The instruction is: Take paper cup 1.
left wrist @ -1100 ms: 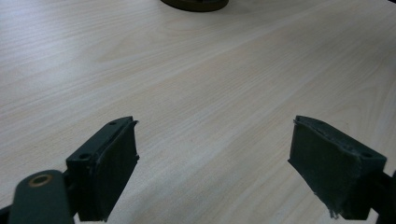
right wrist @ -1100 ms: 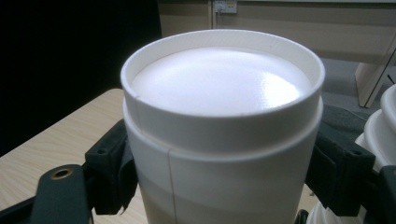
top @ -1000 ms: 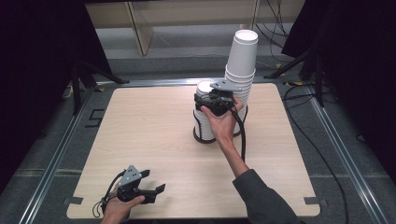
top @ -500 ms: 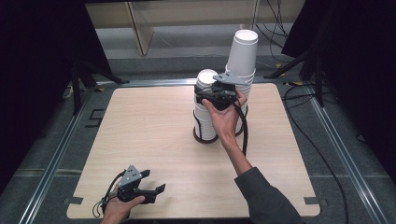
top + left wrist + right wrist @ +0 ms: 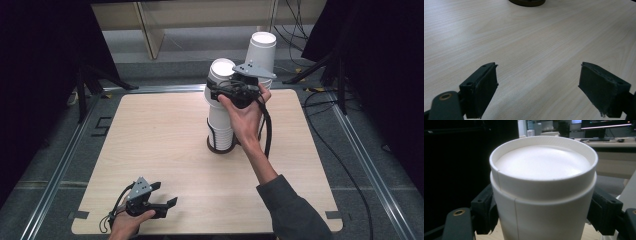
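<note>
A stack of upturned white paper cups [image 5: 220, 127] stands on a dark round base [image 5: 220, 146] mid-table. My right gripper [image 5: 220, 91] is shut on the uppermost white cups [image 5: 222, 70], held a little above the rest of the stack. In the right gripper view the cup [image 5: 544, 182] sits between both jaws, which press its sides. My left gripper [image 5: 167, 193] rests low at the table's near left, open, with bare wood between its jaws [image 5: 539, 87]. The dark base [image 5: 527, 2] shows at the top edge of the left gripper view.
A second, taller stack of white cups [image 5: 261, 50] stands just behind the right hand at the table's far edge. The wooden table [image 5: 150, 130] has a metal frame around it. The right gripper's black cable [image 5: 267, 127] hangs beside the forearm.
My right gripper has risen with the top cups, lifting them higher off the stack. The left gripper has stayed where it was, still open.
</note>
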{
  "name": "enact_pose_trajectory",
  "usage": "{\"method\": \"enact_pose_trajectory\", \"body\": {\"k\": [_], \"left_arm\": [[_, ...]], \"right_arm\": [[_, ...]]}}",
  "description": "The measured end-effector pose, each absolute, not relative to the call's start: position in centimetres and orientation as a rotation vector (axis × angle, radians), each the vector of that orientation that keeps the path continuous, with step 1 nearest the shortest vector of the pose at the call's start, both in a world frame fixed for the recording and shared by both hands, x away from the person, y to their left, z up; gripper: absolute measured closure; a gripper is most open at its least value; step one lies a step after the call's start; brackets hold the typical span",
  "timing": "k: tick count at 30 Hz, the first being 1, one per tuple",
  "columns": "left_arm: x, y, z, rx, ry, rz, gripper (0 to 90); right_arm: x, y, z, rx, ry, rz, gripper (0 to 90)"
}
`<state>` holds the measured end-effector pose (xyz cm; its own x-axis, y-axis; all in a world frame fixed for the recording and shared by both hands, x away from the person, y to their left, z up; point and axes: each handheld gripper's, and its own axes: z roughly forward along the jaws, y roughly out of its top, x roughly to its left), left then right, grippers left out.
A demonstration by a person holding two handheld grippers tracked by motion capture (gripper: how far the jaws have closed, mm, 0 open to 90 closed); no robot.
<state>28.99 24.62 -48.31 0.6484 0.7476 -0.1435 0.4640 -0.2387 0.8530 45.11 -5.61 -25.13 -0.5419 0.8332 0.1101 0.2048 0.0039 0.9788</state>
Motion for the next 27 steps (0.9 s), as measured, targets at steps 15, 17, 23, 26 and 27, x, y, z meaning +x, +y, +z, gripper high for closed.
{"method": "enact_pose_trajectory", "body": {"k": [15, 17, 23, 26, 27], "left_arm": [[29.1, 24.8, -47.9, 1.909, 0.882, 0.412, 14.3], [28.8, 24.5, -47.9, 1.866, 0.913, 0.383, 14.3], [28.9, 24.5, -47.8, 1.849, 0.901, 0.389, 14.3], [28.8, 24.6, -47.7, 1.843, 0.908, 0.403, 14.3], [28.9, 24.6, -47.7, 1.828, 0.894, 0.402, 14.3]], "right_arm": [[40.1, -5.3, -25.4, 0.912, 1.925, 1.731, 22.8], [39.8, -5.2, -25.8, 0.904, 1.942, 1.75, 22.8], [38.6, -4.7, -27.4, 0.852, 2.007, 1.741, 22.8], [38.2, -4.3, -28.3, 0.85, 2.044, 1.744, 22.8], [38.2, -4.1, -28.7, 0.837, 2.047, 1.753, 22.8]]}}
